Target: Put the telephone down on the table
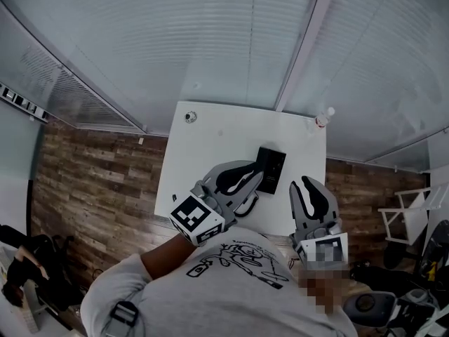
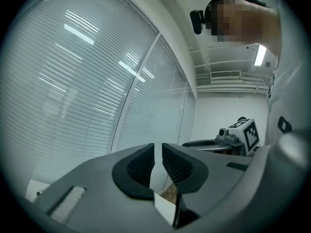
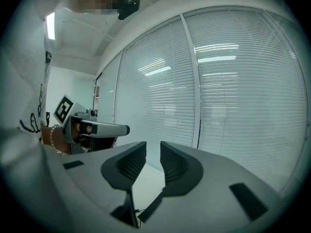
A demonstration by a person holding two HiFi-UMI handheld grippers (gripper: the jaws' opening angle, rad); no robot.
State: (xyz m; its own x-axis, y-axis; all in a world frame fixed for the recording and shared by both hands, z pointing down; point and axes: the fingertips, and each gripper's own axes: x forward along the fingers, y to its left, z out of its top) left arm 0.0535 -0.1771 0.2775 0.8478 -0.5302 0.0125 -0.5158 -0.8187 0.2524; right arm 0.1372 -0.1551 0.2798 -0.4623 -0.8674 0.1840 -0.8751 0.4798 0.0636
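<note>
Left claw [image 1: 257, 185], right claw [image 1: 303, 184] (both closed), then telephone [image 1: 271, 166] lengthwise toward blinds [image 1: 210, 41]

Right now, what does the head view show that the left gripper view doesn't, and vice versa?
Head view only: the black telephone lying on the white table, and a small bottle at the table's far corner. Left gripper view only: a ceiling light, and the left claw seen with jaws together, nothing between them. Both: that claw, the right claw, the window blinds.
</note>
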